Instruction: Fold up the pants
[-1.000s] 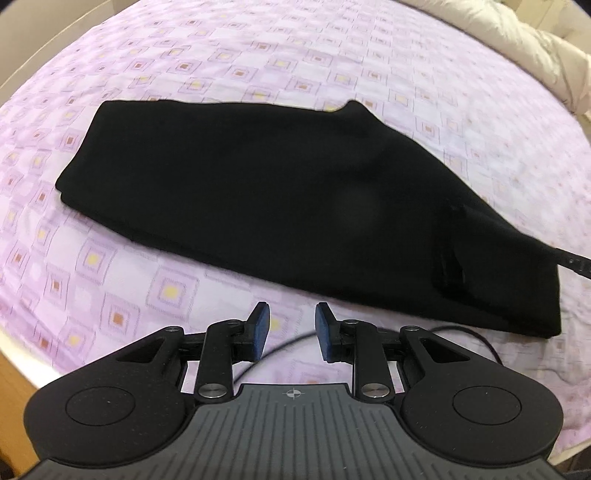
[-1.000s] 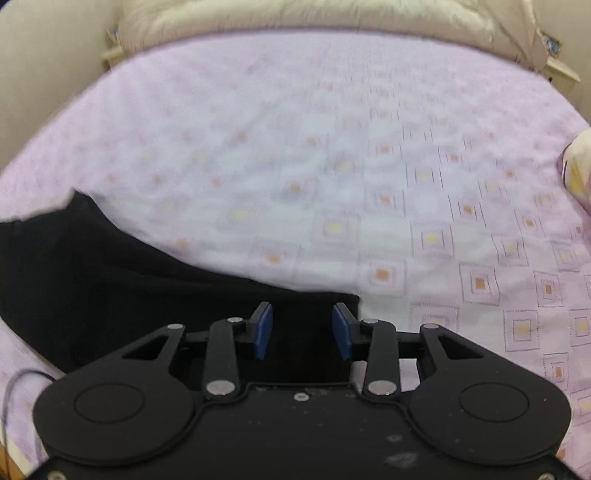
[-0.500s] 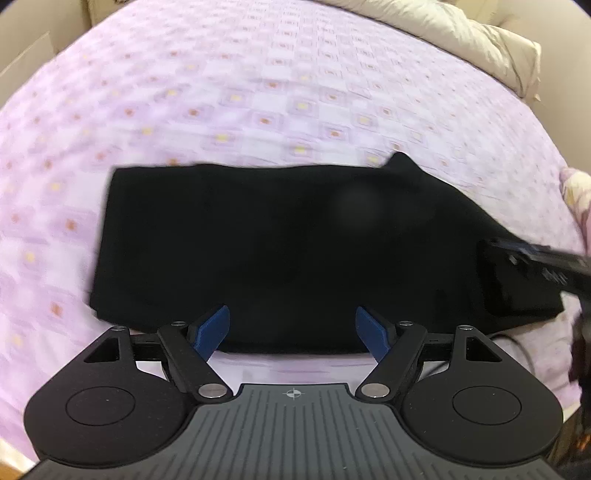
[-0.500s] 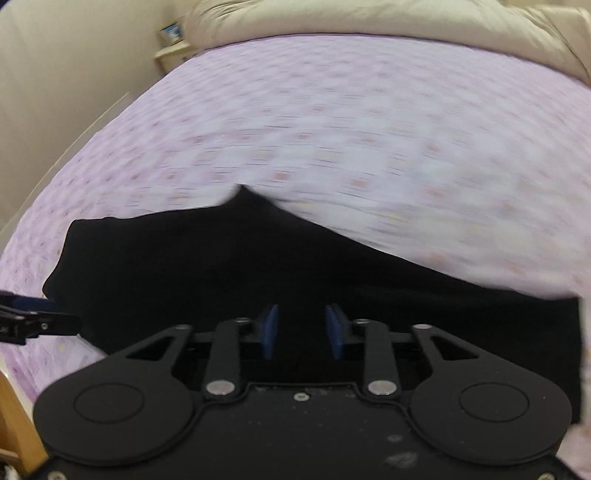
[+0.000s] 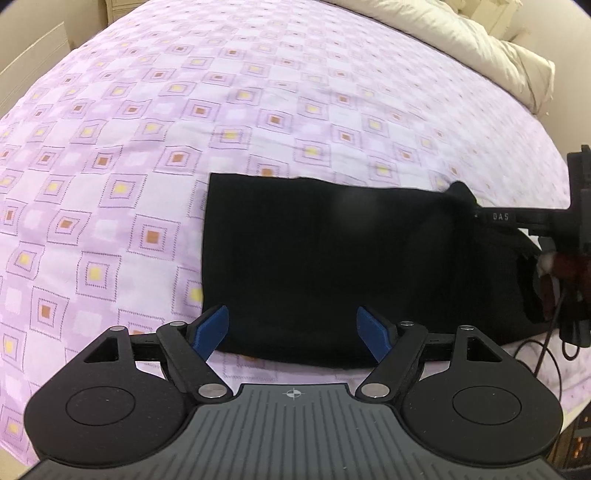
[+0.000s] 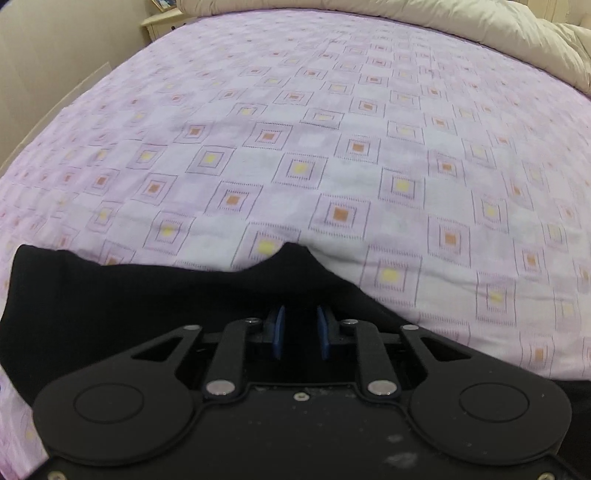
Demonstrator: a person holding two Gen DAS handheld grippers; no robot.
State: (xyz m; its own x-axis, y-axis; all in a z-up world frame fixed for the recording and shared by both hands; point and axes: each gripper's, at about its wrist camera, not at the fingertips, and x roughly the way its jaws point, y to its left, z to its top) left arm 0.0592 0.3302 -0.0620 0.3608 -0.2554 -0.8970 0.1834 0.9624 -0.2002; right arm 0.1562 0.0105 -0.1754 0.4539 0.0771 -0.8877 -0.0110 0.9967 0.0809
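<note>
The black pants (image 5: 332,258) lie folded flat on the purple patterned bedspread (image 5: 129,147), near its front edge. My left gripper (image 5: 293,332) is open wide and empty, its blue pads just above the near edge of the pants. My right gripper (image 6: 299,332) is over the pants (image 6: 147,314), its blue pads a small gap apart with black cloth behind them; nothing is clamped. The right gripper also shows at the right edge of the left wrist view (image 5: 554,229), over the right end of the pants.
A cream duvet (image 5: 480,44) is bunched at the far end of the bed; it also shows in the right wrist view (image 6: 443,33). A black cable (image 5: 546,354) trails by the bed's front right edge. A pale bedside cabinet (image 6: 159,22) stands at the far left.
My left gripper opened wide and swung over the near edge of the pants. My right gripper moved left from the right end, over the middle of the pants, its pads a little closer.
</note>
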